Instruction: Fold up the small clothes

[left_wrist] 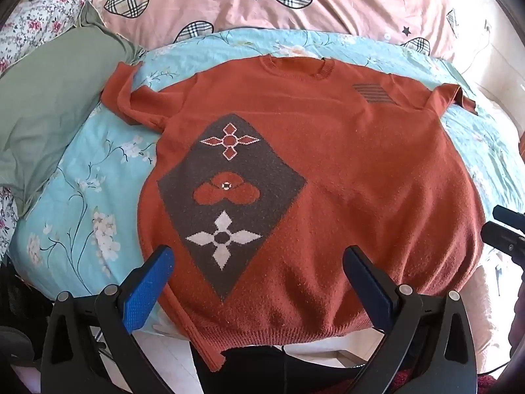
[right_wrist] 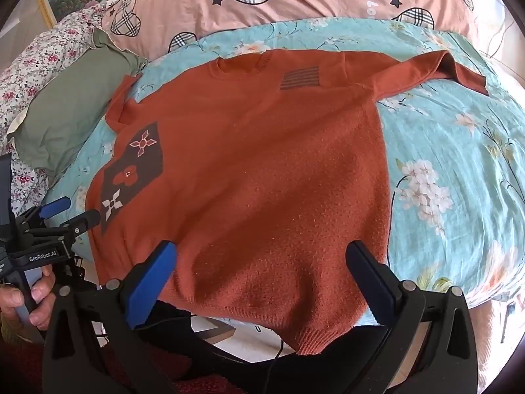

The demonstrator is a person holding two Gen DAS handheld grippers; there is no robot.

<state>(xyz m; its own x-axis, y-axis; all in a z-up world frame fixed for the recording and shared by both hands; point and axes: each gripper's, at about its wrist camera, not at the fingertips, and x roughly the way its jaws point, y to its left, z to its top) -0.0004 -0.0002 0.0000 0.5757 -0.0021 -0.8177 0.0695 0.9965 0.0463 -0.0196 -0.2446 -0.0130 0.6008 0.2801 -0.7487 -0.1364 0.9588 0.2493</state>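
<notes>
Nearest in the left wrist view, the left gripper stands spread wide, its blue-padded finger and dark finger hovering over the lower part of the sweater with nothing pinched between them; whether the tips touch the knit cannot be told. In the right wrist view the right gripper is likewise spread wide and holds nothing, poised above the sweater's hem on the plain side. At the left edge of that view the person's left hand grips the handle of the other tool.

The sweater is a rust-orange knit with a slightly pilled, pebbly surface and a ribbed hem that hangs a little over the near edge of the bed. It lies front up and spread flat, both short sleeves out to the sides. A grey diamond panel carries three flower motifs, and a small striped patch sits near the round ribbed collar.

Beneath it is a light blue floral quilt. Beyond, a sage green pillow lies at the left, partly cut off, and a pink cover printed with plaid hearts fills the far side.
</notes>
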